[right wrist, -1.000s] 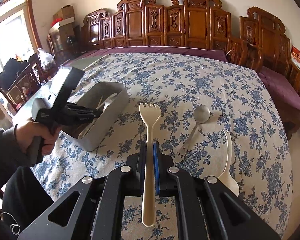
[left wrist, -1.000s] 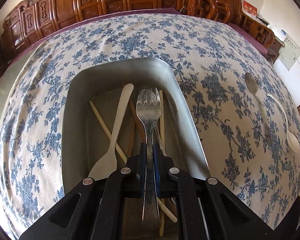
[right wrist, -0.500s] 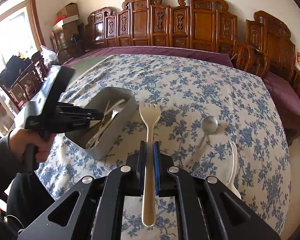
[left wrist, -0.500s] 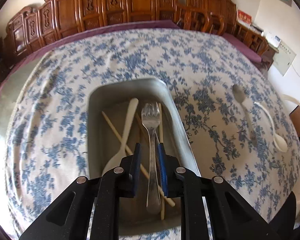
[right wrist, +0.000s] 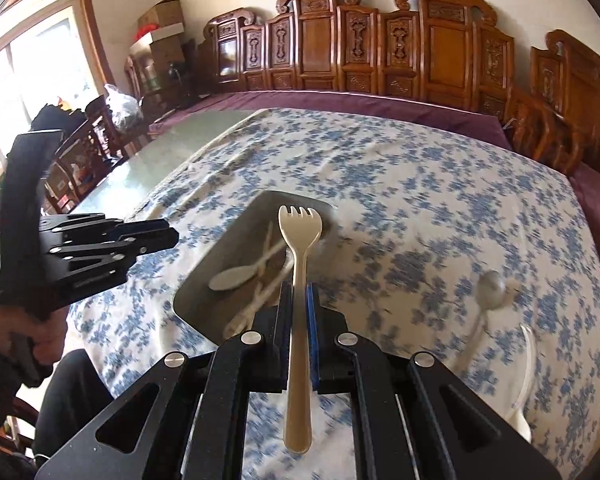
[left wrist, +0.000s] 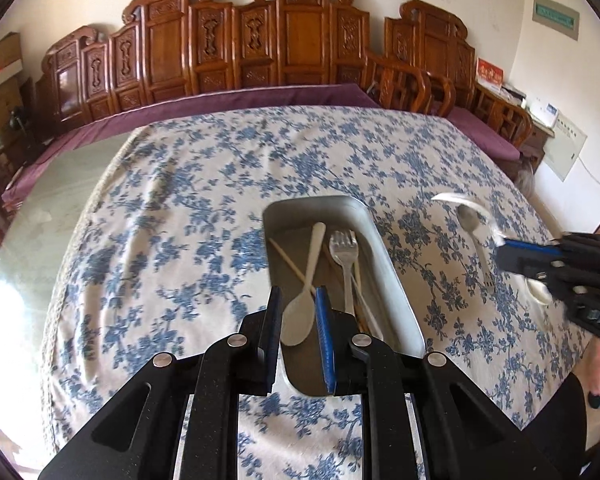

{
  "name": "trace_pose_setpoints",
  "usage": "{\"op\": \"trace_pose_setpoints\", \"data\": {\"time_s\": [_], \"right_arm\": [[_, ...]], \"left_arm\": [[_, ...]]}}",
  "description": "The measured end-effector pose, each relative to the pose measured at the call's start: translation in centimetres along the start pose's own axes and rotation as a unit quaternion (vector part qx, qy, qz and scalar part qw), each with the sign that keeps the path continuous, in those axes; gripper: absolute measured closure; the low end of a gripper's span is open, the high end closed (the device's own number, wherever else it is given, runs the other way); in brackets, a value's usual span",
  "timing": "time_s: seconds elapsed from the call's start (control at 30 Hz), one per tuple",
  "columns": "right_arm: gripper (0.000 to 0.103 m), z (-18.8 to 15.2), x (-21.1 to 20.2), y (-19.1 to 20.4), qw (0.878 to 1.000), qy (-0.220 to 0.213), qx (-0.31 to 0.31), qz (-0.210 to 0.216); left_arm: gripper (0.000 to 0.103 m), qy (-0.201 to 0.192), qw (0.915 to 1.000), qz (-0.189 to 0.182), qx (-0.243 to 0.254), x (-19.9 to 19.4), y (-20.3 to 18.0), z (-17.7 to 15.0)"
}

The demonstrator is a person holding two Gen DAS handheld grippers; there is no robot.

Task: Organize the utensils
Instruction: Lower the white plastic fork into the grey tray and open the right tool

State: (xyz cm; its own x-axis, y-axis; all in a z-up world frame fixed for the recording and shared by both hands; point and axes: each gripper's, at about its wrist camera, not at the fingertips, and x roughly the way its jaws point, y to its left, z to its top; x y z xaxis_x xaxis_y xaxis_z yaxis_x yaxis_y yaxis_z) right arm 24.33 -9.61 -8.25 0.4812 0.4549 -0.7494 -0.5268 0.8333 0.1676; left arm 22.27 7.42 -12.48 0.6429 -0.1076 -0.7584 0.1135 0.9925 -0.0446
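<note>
From the left wrist we look straight down into the metal tray (left wrist: 396, 280): a metal fork (left wrist: 345, 256) lies along its middle, a cream spoon (left wrist: 300, 312) beside it with the bowl toward us, and pale chopsticks (left wrist: 292, 268) crossed beneath. The left gripper (left wrist: 298, 320) hangs above the near end of the tray, its jaws a narrow gap apart with nothing pressed between them; they have just been opening. The right wrist view blurs these tray contents, so only the spoon shape reads clearly there.

From the right wrist we see what the other view barely catches: the right gripper (right wrist: 299, 308) is clamped on the handle of a cream plastic fork (right wrist: 298, 280), tines up and forward, held over the tray's near end. In the left view that fork is only a white streak at the right edge. The right view also shows the person's hand (right wrist: 28, 340) on the left gripper's handle.

On the cloth toward the table's right side lie a metal spoon (right wrist: 488, 292) and, nearer the right edge, a white spoon (right wrist: 526, 380).

The table (left wrist: 172, 208) wears a white cloth with blue flowers; its left part is bare glass. Carved wooden chairs (left wrist: 292, 36) line the far wall, and a bright window (right wrist: 28, 80) stands at the left.
</note>
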Motion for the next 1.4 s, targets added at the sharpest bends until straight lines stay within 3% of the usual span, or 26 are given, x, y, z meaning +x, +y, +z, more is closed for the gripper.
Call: {"op": "trace_pose_setpoints", "data": {"time_s": [0.23,0.63,0.93,1.2,1.4], "right_arm": [[0.094,1.3,3.7,1.9,1.000,0.022,-0.004,0.012],[0.094,3.2,10.7,2.4,0.996,0.062,0.046,0.038],[0.094,3.0,15.6,2.8,0.994,0.093,0.061,0.016],[0.094,2.8,17.5,3.4,0.993,0.108,0.048,0.009],[0.094,2.9,16.2,3.4,0.994,0.099,0.038,0.021]], "left_arm": [[0.085,-0.010,0.9999,0.010,-0.009,-1.5,1.7,-0.4],[0.084,-0.016,0.9993,0.019,-0.027,-3.3,4.3,-1.4],[0.084,-0.015,0.9987,0.030,-0.038,-3.6,6.1,-1.5],[0.083,-0.015,0.9985,0.037,-0.036,-4.1,6.1,-1.3],[0.083,-0.017,0.9988,0.037,-0.029,-4.8,5.1,-1.0]]}}
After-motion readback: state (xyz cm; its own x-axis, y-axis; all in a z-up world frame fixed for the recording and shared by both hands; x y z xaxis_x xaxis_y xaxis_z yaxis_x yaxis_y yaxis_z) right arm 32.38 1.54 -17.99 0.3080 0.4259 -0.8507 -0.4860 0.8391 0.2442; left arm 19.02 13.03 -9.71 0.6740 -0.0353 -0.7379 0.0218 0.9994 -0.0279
